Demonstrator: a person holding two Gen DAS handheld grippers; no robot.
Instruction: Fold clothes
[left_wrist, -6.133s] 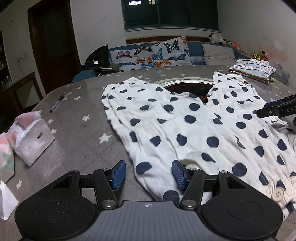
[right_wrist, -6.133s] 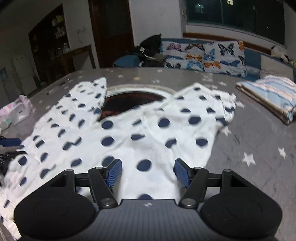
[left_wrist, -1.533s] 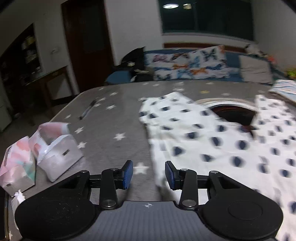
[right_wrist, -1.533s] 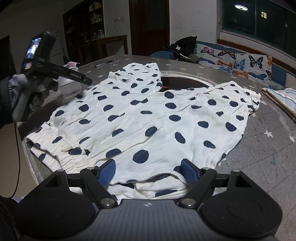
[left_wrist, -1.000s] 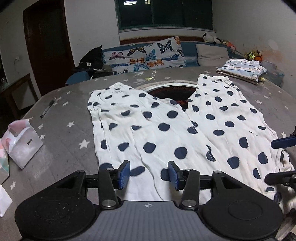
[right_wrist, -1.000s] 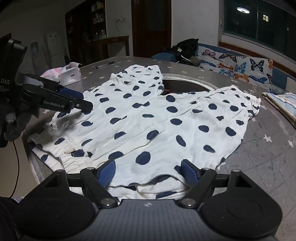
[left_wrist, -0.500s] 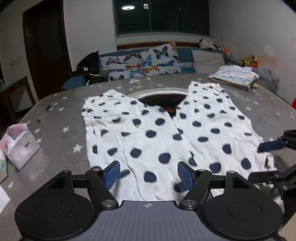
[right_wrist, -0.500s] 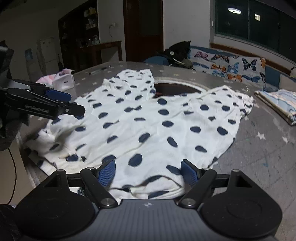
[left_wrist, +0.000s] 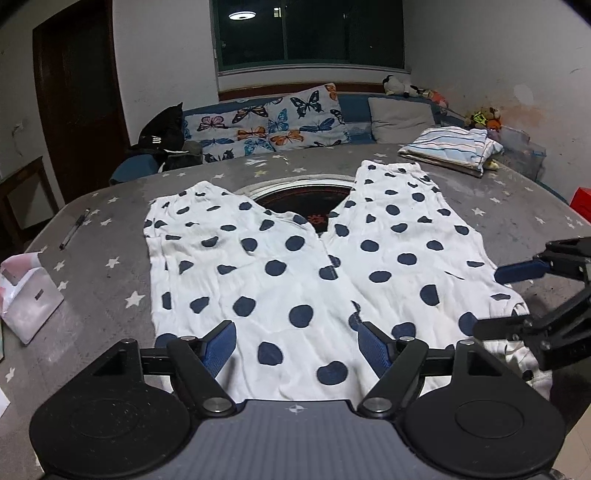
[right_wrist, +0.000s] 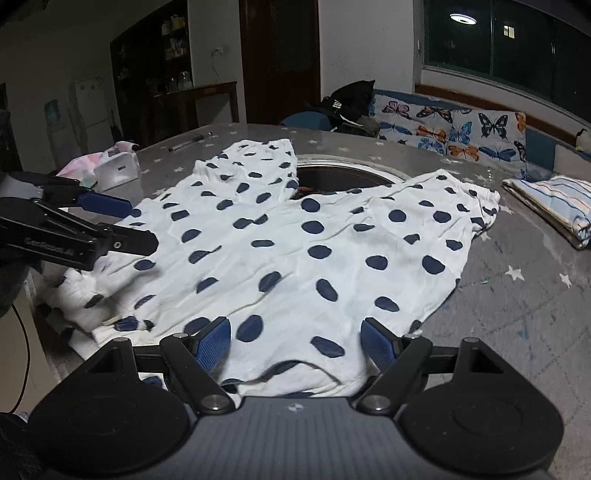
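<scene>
While the polka-dot trousers lie flat on the bench, their waistband sits beneath both hand-held grippers. Left hand-held gripper is opening, gripping nothing; right hand-held gripper gapes wide, empty.

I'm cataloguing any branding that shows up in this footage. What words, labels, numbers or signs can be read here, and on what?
Raised lettering on the finger arm of the left gripper, seen from the right wrist: too blurred to read.
White lettering on the black bag on the sofa: too small to read.
Dark label on the white box at the table's left edge: too small to read.
White navy-dotted trousers: no text.
</scene>
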